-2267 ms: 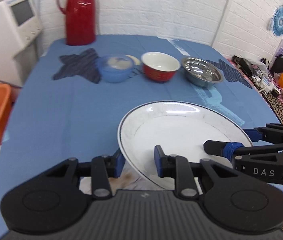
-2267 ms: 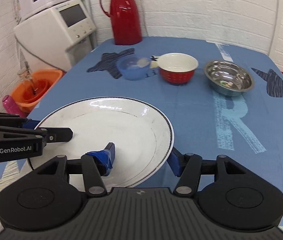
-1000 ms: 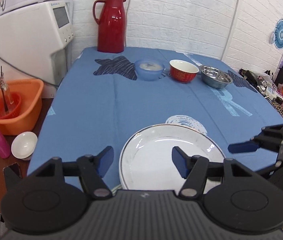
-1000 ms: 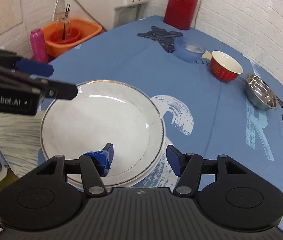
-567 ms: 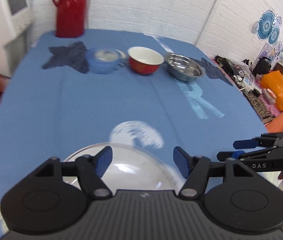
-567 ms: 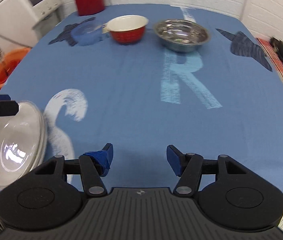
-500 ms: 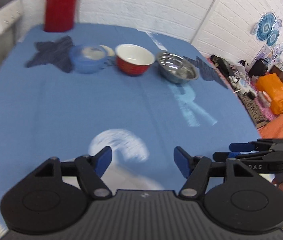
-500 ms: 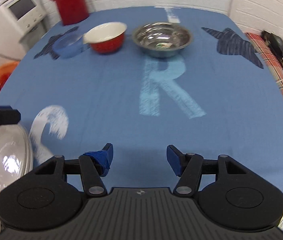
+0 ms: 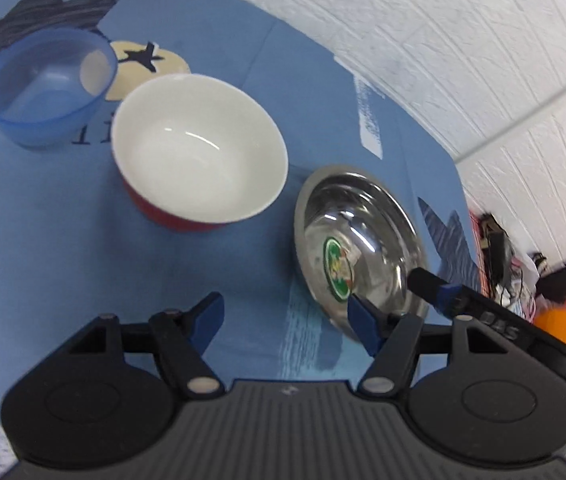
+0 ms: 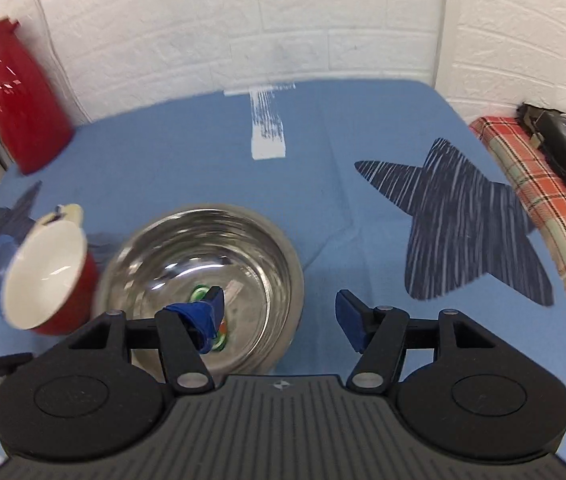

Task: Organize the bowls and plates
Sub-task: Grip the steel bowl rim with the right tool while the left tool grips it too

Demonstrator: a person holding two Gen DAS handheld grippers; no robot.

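Note:
Three bowls stand in a row on the blue tablecloth (image 9: 43, 216): a translucent blue bowl (image 9: 47, 84), a red bowl with a white inside (image 9: 199, 148) and a steel bowl (image 9: 355, 248) with a green sticker in its bottom. My left gripper (image 9: 285, 322) is open and empty, just short of the gap between the red and steel bowls. My right gripper (image 10: 279, 316) is open and straddles the near right rim of the steel bowl (image 10: 203, 248), with one finger inside and the other outside. The red bowl (image 10: 47, 276) sits just left of it.
A red thermos (image 10: 15, 96) stands at the back left by the white brick wall. Beyond the table's right edge is a plaid cloth (image 10: 543, 184) with cables and clutter. A dark star print (image 10: 463, 216) marks the bare cloth to the right of the steel bowl.
Both grippers have moved forward across the table to the bowls. The white plates at the near left edge have dropped out of view. The right gripper now straddles the steel bowl's rim.

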